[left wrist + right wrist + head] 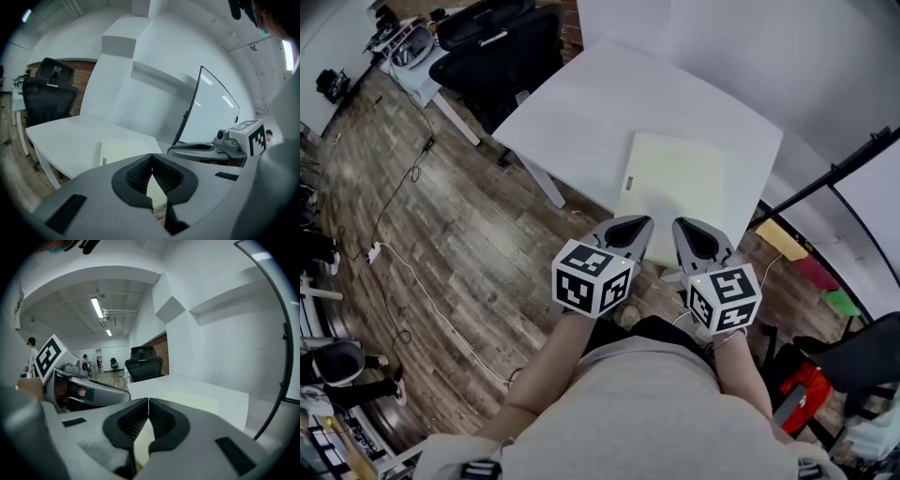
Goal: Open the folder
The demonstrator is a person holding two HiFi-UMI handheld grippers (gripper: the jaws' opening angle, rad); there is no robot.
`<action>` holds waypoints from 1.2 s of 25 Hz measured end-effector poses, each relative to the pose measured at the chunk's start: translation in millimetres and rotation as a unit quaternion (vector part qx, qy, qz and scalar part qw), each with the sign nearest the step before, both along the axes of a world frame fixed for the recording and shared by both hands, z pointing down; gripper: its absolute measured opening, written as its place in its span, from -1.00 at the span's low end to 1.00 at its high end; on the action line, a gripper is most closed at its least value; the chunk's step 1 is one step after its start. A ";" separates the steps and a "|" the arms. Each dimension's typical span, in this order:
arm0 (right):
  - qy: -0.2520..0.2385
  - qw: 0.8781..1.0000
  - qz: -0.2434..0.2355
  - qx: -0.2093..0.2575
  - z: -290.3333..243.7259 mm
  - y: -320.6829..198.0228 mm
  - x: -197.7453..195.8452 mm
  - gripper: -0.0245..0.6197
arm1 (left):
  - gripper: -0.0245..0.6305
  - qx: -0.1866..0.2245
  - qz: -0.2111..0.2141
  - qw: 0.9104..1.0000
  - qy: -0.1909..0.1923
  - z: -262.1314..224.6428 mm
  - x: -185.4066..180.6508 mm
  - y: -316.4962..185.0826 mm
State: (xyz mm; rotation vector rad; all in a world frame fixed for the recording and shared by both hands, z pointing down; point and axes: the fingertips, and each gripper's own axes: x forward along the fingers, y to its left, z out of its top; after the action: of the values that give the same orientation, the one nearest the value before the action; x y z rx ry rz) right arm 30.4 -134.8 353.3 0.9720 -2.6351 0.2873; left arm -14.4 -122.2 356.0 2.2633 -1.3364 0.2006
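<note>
So closest to us we've got both grippers side by side, off the table's (pixel 581 103) near edge and over the wood floor (pixel 441 234). The left gripper (pixel 636 228) is clenched with nothing in it, pads meeting at the tips. The right gripper (pixel 689 230) is the same, pinched together and empty. Just past them the folder (pixel 675 183), pale yellow-green, lies flat and closed along the table's near edge, nearer the right-hand corner. Neither gripper touches it. Farther out, a black office chair (pixel 502 47) sits by the table's far left corner, and a black stand pole (pixel 834 173) leans off its right side.
</note>
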 end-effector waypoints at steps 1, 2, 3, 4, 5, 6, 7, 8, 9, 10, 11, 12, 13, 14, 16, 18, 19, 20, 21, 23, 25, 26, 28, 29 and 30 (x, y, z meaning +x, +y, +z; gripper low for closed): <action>0.000 1.000 -0.001 -0.001 0.6 -1.5 -0.1 -0.86 | -0.87 -0.001 -0.001 1.000 0.001 0.4 -0.1 -1.5; 0.000 1.000 -0.001 -0.002 0.7 -3.1 -0.4 -0.86 | -0.87 -0.001 -0.002 1.000 0.002 0.7 -0.6 -3.0; 0.001 1.000 -0.002 -0.002 0.9 -4.7 -0.8 -0.86 | -0.87 -0.002 -0.003 1.000 0.003 1.2 -1.2 -4.4; 0.003 1.000 -0.003 -0.002 1.3 -5.8 -1.3 -0.86 | -0.87 -0.003 -0.004 1.000 0.005 2.0 -2.2 -5.4; 0.005 1.000 -0.003 -0.003 2.1 -6.3 -2.1 -0.86 | -0.87 -0.004 -0.006 1.000 0.006 3.1 -3.7 -6.1; 0.006 1.000 -0.004 -0.004 3.0 -6.1 -3.0 -0.86 | -0.87 -0.005 -0.007 1.000 0.008 4.2 -5.3 -6.4; 0.008 1.000 -0.003 -0.005 3.7 -5.9 -4.0 -0.86 | -0.87 -0.006 -0.007 1.000 0.009 5.1 -6.9 -6.7; 0.008 1.000 -0.002 -0.005 4.4 -5.9 -4.7 -0.86 | -0.87 -0.006 -0.006 1.000 0.010 5.9 -8.2 -7.3; 0.009 1.000 0.000 -0.006 5.2 -6.4 -5.0 -0.86 | -0.87 -0.007 -0.005 1.000 0.010 6.3 -9.1 -7.8; 0.009 1.000 0.003 -0.008 6.0 -7.0 -5.1 -0.86 | -0.87 -0.007 -0.003 1.000 0.011 6.4 -9.9 -8.2; 0.009 1.000 0.006 -0.009 6.8 -7.7 -5.4 -0.86 | -0.87 -0.008 -0.001 1.000 0.012 6.2 -10.6 -8.4; 0.009 1.000 0.010 -0.010 7.5 -8.6 -5.9 -0.86 | -0.87 -0.008 0.003 1.000 0.013 5.7 -11.5 -8.7; 0.010 1.000 0.013 -0.010 8.2 -9.6 -6.3 -0.86 | -0.87 -0.009 0.007 1.000 0.013 4.9 -12.5 -9.2; 0.011 1.000 0.017 -0.010 8.8 -10.2 -6.4 -0.86 | -0.87 -0.009 0.011 1.000 0.012 3.8 -13.7 -9.4; 0.014 1.000 0.024 -0.012 9.7 -10.0 -5.2 -0.86 | -0.87 -0.008 0.017 1.000 0.009 1.4 -16.0 -9.0; 0.015 0.999 0.030 -0.016 9.5 -8.5 -4.0 -0.86 | -0.87 -0.010 0.022 1.000 0.007 -0.3 -18.0 -7.8; 0.016 0.999 0.033 -0.017 9.1 -7.8 -4.1 -0.86 | -0.87 -0.012 0.025 1.000 0.008 -0.6 -18.9 -7.4; 0.016 0.999 0.035 -0.019 8.6 -6.9 -4.7 -0.86 | -0.87 -0.014 0.027 0.999 0.009 -0.7 -19.8 -6.9; 0.017 0.999 0.036 -0.020 8.0 -5.6 -5.5 -0.86 | -0.87 -0.016 0.030 0.999 0.011 -0.7 -20.5 -6.2; 0.021 0.999 0.037 -0.020 6.7 -2.2 -6.8 -0.86 | -0.87 -0.019 0.032 0.999 0.013 -1.0 -21.1 -4.8; 0.026 0.999 0.036 -0.017 5.1 1.3 -7.3 -0.86 | -0.87 -0.020 0.035 0.999 0.016 -1.2 -20.7 -3.8; 0.028 0.999 0.037 -0.016 4.6 2.8 -7.5 -0.86 | -0.87 -0.021 0.036 0.999 0.017 -0.9 -20.8 -3.2; 0.027 0.999 0.040 -0.017 3.7 5.3 -7.6 -0.86 | -0.87 -0.024 0.038 0.999 0.021 0.6 -22.2 -1.3; 0.026 0.999 0.043 -0.018 3.6 6.3 -7.4 -0.86 | -0.87 -0.026 0.038 0.999 0.023 1.7 -23.2 -0.1; 0.027 0.998 0.046 -0.018 3.9 7.1 -7.0 -0.86 | -0.87 -0.028 0.037 0.999 0.025 3.1 -24.3 1.4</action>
State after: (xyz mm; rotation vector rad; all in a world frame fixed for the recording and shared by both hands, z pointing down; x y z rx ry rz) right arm 23.4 -127.6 357.2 1.0756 -2.5318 0.3246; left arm -38.6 -120.8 359.1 2.2580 -1.2073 0.2040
